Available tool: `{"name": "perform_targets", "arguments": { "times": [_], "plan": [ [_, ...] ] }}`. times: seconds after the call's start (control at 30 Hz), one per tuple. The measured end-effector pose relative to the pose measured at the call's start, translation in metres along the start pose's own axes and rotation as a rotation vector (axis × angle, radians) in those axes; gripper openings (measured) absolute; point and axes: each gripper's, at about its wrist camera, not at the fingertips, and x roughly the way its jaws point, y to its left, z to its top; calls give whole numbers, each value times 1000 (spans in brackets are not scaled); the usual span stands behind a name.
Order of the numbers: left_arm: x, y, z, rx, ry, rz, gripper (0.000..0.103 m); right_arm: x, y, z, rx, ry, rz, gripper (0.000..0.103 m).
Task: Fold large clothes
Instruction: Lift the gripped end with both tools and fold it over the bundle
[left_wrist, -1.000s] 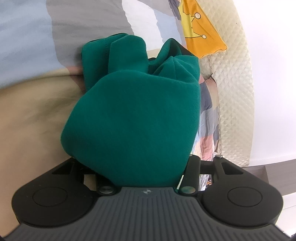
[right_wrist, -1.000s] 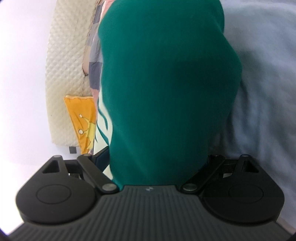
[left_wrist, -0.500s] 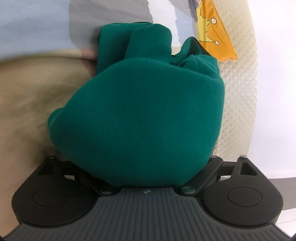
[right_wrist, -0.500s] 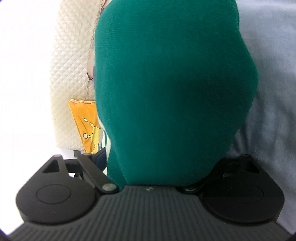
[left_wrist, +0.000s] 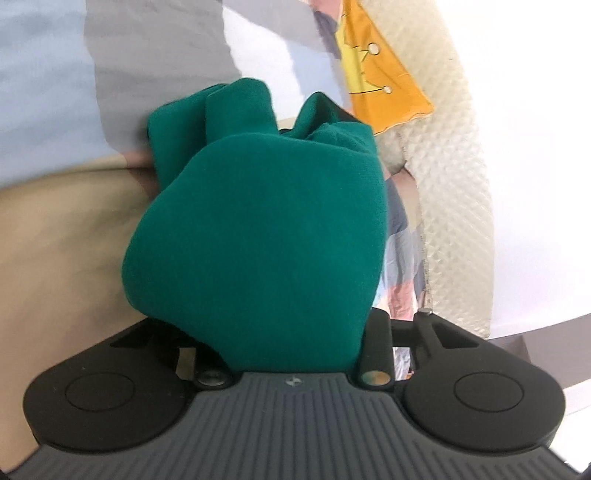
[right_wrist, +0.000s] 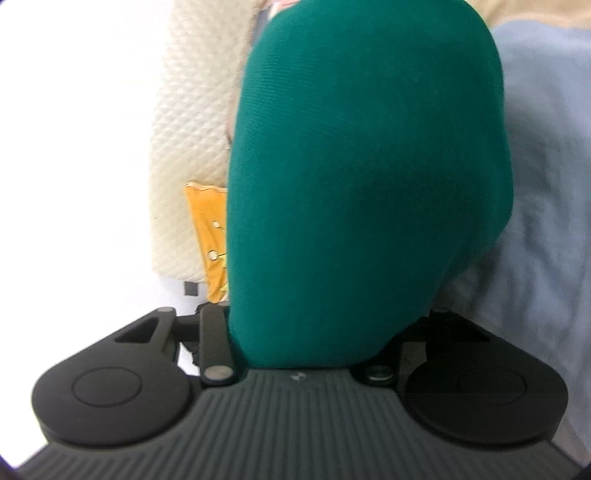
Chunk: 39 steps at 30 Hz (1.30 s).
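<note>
A dark green garment (left_wrist: 258, 236) is bunched into a thick bundle that fills the middle of the left wrist view and hides the fingers of my left gripper (left_wrist: 258, 258). Its jaws are closing, with the bundle squeezed between them and narrowing toward the gripper body. In the right wrist view the same green garment (right_wrist: 362, 184) drapes over my right gripper (right_wrist: 354, 229) and covers both fingers. Those jaws are closing too, with the cloth pinched between them.
The bedding under the garment is pale blue (left_wrist: 40, 74) and beige (left_wrist: 55, 240). A cream quilted headboard (left_wrist: 454, 206) and an orange cushion with a crown print (left_wrist: 380, 85) stand at the bed's end, against a white wall. Pale blue bedding (right_wrist: 546, 184) lies to the right.
Both grippers' linkage arms were splayed wide and have now swung in upright. The green bundle in the left view has narrowed and sits lower in the picture. The right view has tilted slightly.
</note>
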Motion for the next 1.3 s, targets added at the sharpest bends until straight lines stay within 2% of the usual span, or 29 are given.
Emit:
{"name": "perform_targets", "arguments": {
  "times": [0.2, 0.37, 0.47, 0.73, 0.83, 0.87, 1.03, 1.3],
  "plan": [
    [-31, -4, 0, 14, 15, -38, 42, -33, 17, -10, -102, 24, 47, 49],
    [-60, -12, 0, 53, 46, -65, 42, -59, 32, -11, -128, 44, 86, 49],
    [-70, -30, -1, 102, 49, -87, 42, -61, 38, -6, -95, 51, 111, 49],
    [-71, -89, -9, 221, 90, -170, 42, -92, 79, 21, -162, -3, 156, 49],
    [-55, -118, -15, 237, 129, -187, 42, -100, 97, 45, -188, -28, 158, 49],
    [-51, -130, -27, 244, 141, -192, 42, -102, 102, 53, -196, -35, 157, 49],
    [-8, -177, -43, 242, 208, -212, 42, -103, 124, 105, -231, -70, 147, 49],
    [106, -258, -66, 276, 289, -191, 43, -64, 143, 212, -243, -113, 114, 49]
  ]
}}
